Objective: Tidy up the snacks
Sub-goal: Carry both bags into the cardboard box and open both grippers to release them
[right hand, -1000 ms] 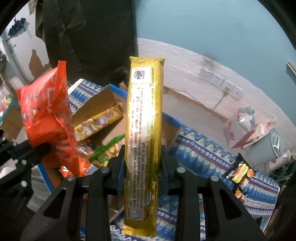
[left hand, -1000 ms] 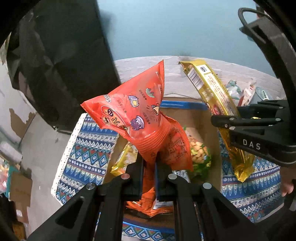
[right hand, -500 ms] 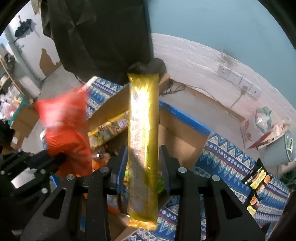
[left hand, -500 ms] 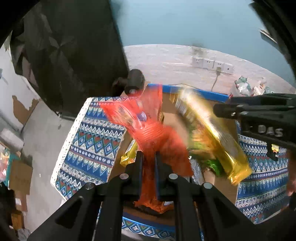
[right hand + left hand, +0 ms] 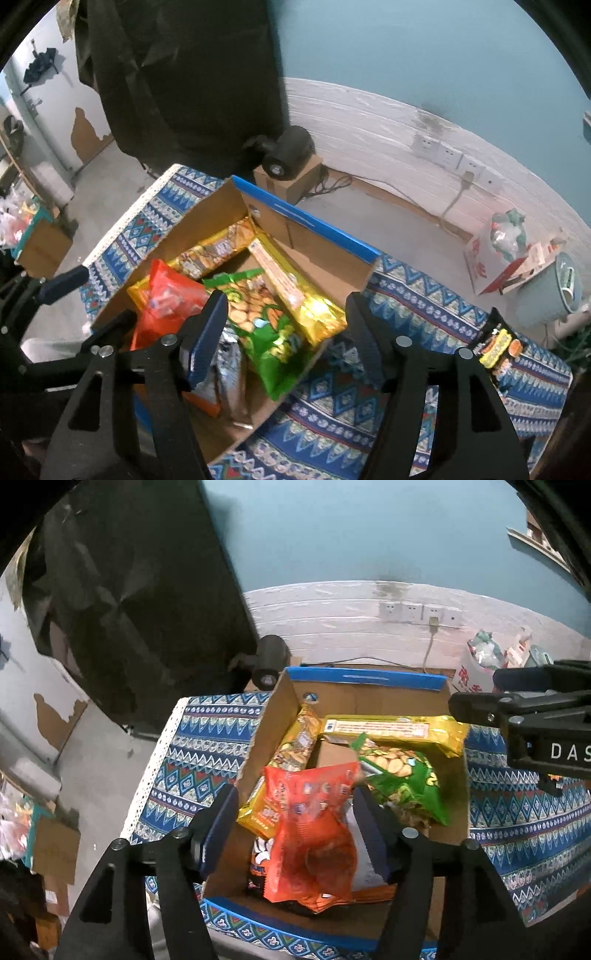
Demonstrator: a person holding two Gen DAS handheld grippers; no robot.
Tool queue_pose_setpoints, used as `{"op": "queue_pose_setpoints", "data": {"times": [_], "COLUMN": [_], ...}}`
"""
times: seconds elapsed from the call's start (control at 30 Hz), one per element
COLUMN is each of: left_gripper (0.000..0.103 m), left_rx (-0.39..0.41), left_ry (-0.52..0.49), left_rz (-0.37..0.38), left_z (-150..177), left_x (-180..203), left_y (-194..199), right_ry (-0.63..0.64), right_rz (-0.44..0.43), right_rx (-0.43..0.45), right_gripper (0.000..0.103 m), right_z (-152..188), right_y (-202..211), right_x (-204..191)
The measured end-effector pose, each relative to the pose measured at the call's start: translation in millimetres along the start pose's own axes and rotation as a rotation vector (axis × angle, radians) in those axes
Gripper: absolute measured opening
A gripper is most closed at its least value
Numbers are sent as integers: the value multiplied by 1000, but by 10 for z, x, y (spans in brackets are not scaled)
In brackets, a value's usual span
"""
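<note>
An orange snack bag [image 5: 314, 849] lies loose in the cardboard box [image 5: 365, 677], below my left gripper [image 5: 295, 794]. The left jaws are opening and its pads stand clear of the bag. A long gold pack [image 5: 295, 291] rests against the box's far wall beside a green biscuit bag [image 5: 269, 332]. My right gripper [image 5: 286, 299] hovers over them, its jaws opening with nothing pressed between them. The gold pack [image 5: 391, 729] also shows in the left wrist view, with the right gripper's fingers [image 5: 517, 709] at the right edge.
The box stands on a blue patterned cloth [image 5: 424, 306]. A black snack pack [image 5: 495, 347] lies on the cloth at the right. Behind are a black device on a small carton [image 5: 288, 151], a pale bin [image 5: 554, 288] and a wall with sockets.
Both grippers went from shut to open. The orange bag dropped out of the left one and the gold pack out of the right one, both into the box.
</note>
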State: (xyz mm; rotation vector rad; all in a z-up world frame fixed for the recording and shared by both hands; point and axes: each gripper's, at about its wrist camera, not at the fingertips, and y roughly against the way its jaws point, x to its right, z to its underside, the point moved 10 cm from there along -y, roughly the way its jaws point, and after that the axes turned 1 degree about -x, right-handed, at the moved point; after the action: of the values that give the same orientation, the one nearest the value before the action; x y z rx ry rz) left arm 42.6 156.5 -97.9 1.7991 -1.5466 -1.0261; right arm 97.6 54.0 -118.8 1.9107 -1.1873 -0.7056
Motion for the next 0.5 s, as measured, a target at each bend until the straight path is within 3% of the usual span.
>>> {"op": "queue_pose_setpoints", "data": {"times": [0.37, 0.5], "left_gripper": [73, 74], "left_rx": [7, -22], "left_ry": [-65, -67], "left_rz": [19, 94], "left_z": [-57, -42], "left_x": [418, 642], "left_y": [88, 79], "right_ry": [-49, -94], "right_rz": [82, 110], "right_rx": [-12, -23], "right_gripper": [76, 76], "right_z": [329, 474], "right_y": [144, 183], "right_x": [571, 833]}}
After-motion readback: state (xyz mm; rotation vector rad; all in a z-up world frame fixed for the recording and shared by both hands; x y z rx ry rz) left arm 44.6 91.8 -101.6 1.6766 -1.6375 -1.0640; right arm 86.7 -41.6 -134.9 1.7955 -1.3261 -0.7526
